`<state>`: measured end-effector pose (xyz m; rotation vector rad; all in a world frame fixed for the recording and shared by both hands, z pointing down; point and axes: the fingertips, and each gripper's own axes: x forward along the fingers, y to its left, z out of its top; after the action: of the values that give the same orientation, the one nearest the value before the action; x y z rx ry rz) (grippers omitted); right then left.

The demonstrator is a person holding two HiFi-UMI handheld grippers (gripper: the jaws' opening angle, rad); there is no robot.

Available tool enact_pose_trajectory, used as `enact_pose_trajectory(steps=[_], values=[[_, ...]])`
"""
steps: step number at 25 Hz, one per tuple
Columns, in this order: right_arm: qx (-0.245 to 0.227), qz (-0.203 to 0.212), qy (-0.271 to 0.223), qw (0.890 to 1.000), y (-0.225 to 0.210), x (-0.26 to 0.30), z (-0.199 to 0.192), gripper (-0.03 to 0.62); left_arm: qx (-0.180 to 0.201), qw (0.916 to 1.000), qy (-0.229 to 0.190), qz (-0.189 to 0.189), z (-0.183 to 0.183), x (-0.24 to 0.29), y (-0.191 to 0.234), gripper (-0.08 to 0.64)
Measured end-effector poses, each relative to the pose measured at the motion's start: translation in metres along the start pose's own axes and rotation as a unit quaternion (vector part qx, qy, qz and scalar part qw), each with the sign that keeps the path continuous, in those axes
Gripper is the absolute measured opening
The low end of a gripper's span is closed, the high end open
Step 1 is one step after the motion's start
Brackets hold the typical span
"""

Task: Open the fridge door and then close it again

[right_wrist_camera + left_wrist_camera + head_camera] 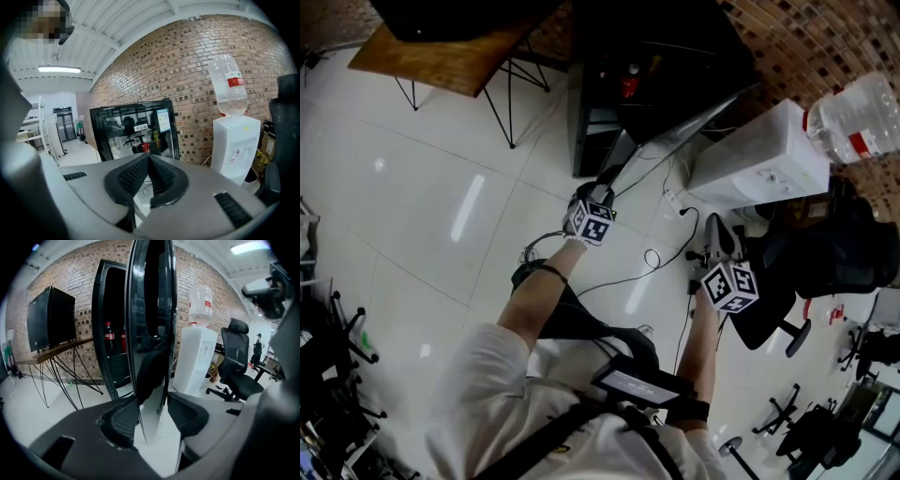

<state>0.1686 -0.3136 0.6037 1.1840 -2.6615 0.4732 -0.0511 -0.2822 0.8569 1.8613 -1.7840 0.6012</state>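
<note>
The black fridge (605,89) stands against the brick wall with its glass door (675,131) swung out into the room. In the left gripper view the door (150,310) is edge-on, and red cola bottles (108,336) show inside the cabinet (105,296). My left gripper (152,413) has the door's free edge between its pads, both pads against it. From the head view that gripper (605,187) sits at the door's outer end. My right gripper (149,161) is shut on nothing, held in the air to the right (714,225), facing the door's glass (136,129).
A white water dispenser (759,155) with a large bottle (858,117) stands right of the fridge. A black office chair (825,262) is at the right, cables (652,258) lie on the white tile floor, and a wooden table (441,56) on wire legs is left of the fridge.
</note>
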Motion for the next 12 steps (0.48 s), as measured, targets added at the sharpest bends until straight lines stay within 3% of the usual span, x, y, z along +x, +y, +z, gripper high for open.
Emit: enact_pose_trajectory(steps=[7,12], values=[[0.003,0.006,0.002,1.0,-0.028,-0.045,0.001,0.01,0.004,0.9999,0.004,0.015,-0.02,-0.02,-0.076,0.176],[0.009,0.006,0.003,1.0,-0.053,-0.079,-0.009,0.01,0.01,0.9999,-0.004,0.003,-0.029,-0.027,-0.133,0.173]])
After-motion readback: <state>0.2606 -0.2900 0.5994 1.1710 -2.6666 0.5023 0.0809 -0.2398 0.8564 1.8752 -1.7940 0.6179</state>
